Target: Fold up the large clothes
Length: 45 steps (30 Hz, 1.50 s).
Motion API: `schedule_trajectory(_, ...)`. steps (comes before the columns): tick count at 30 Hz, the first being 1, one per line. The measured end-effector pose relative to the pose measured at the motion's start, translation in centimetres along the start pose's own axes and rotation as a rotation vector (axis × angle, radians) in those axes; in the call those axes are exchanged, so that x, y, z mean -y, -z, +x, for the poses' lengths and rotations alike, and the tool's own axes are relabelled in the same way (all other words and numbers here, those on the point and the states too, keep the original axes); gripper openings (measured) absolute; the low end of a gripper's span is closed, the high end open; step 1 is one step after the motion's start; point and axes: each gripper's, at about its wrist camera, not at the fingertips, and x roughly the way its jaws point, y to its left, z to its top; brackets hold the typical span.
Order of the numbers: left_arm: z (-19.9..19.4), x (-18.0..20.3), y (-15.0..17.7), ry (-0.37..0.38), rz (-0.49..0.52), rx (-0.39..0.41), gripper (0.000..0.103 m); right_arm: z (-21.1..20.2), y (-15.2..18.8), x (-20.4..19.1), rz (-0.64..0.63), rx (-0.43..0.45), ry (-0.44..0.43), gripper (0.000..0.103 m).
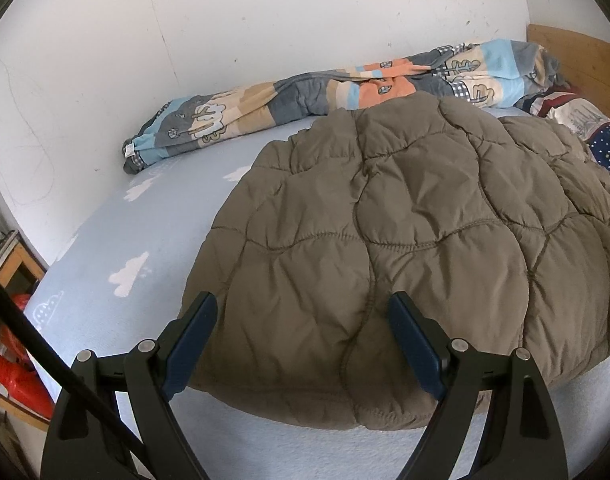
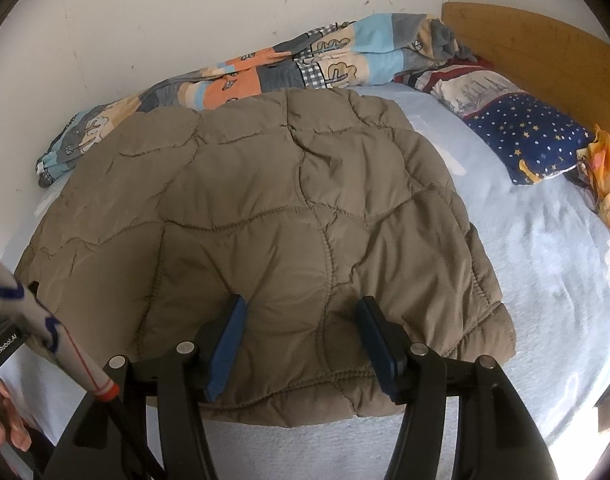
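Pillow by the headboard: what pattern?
Navy with small stars and dots on the pillow; clearest in the right wrist view.

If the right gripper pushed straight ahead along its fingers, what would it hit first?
Most likely the brown quilted jacket spread on the bed: the open right gripper points down at its near part, with nothing visible in between.
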Motion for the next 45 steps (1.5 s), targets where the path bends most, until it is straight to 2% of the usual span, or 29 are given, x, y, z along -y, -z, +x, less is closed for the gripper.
schedule_trajectory(5,-0.5,0.3,0.1,0.001,0.003,0.009,0.087,-0.8,0.0,-0.5,-0.011,0.020,0.003,0.063)
schedule_trajectory(11,-0.9,0.8,0.2,-0.003,0.015,0.018,0.087,-2.3,-0.2,-1.5,-0.047,0.089,-0.012,0.063)
schedule_trajectory(19,-0.9,0.8,0.0,-0.003,0.012,0.012,0.087,-0.7,0.1,-2.6,-0.075,0.025,-0.027,0.064)
schedule_trajectory(23,-1.1,0.8,0.0,0.005,0.009,0.018,0.087,-0.8,0.1,-2.5,-0.067,0.026,-0.028,0.064)
schedule_trajectory(31,-2.7,1.8,0.1,0.011,0.046,0.055,0.087,-3.0,0.6,-3.1,-0.071,0.070,-0.040,0.065)
schedule_trajectory(38,-4.3,2.5,0.2,0.013,0.069,0.083,0.087,-4.4,1.5,-2.8,-0.055,0.076,-0.042,0.066)
schedule_trajectory(45,-7.2,2.5,0.2,0.060,0.039,0.097,0.087,-7.3,2.3,-2.8,-0.017,0.091,-0.071,0.066)
